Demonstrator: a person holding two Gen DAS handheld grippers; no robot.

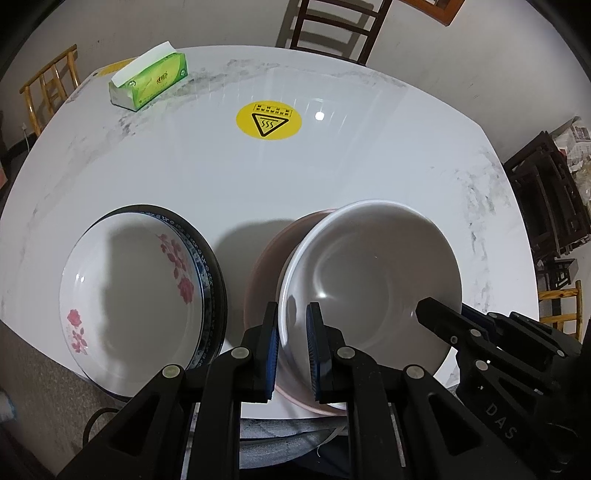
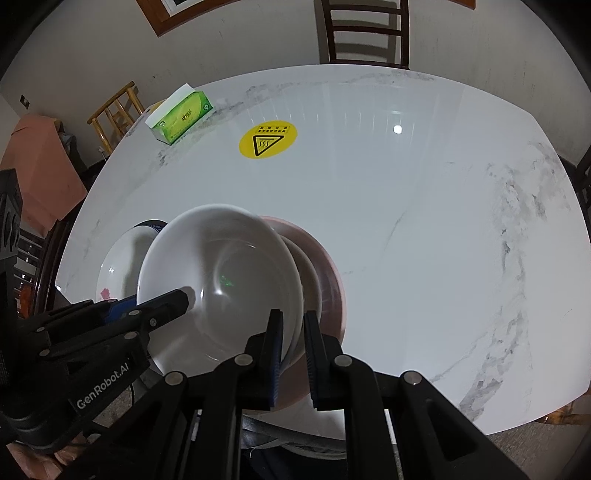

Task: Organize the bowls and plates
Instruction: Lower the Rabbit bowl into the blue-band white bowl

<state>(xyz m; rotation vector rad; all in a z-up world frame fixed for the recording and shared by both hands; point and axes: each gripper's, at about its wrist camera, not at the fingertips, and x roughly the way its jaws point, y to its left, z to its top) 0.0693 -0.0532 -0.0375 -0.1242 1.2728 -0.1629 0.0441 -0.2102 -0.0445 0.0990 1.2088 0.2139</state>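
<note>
A plain white bowl (image 1: 373,273) is held over a pink plate (image 1: 266,266) near the table's front edge. My left gripper (image 1: 292,350) is shut on the bowl's left rim. My right gripper (image 2: 293,354) is shut on its right rim, and its fingers (image 1: 443,325) show at the bowl's right edge in the left wrist view. In the right wrist view the white bowl (image 2: 221,280) partly covers the pink plate (image 2: 325,266). A white bowl with red flowers (image 1: 133,295) sits in a dark blue-patterned plate (image 1: 214,266) to the left.
The white marble table (image 1: 332,166) has a yellow heat-warning sticker (image 1: 269,120) at its middle and a green tissue box (image 1: 149,81) at the far left. Wooden chairs (image 1: 332,26) stand around the table.
</note>
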